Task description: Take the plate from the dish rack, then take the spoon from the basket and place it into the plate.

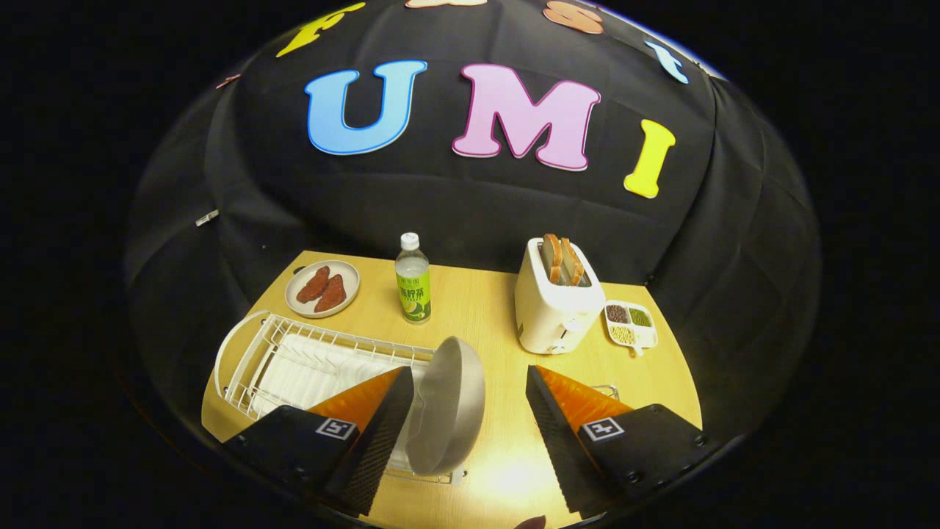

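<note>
**Plate upright in the rack, between spread fingers**

Nearest to us, the gripper [466, 430] has its fingers spread wide; we see clear tabletop between the right finger and the plate. The plate [449, 404] stands on edge at the right end of the rack [294, 360], tilted, its rim just beside the left finger [374, 433]; we cannot tell whether that finger touches it. The right finger is well apart from it, so nothing is pinched. The rack is a white wire frame over a white tray, lying on the left of the wooden table [485, 308], partly behind the left finger. A thin piece of wire [606, 389] peeks out behind the right finger; we cannot tell what it belongs to.

Farther off, right of centre, we note a white toaster [554, 308] with two bread slices [562, 261] standing in its slots, and just right of it a small divided dish [630, 323] of seeds. At the middle stands a bottle [413, 283] with a white cap. At the far left, a saucer [322, 288] carries two reddish-brown pieces of food.
</note>
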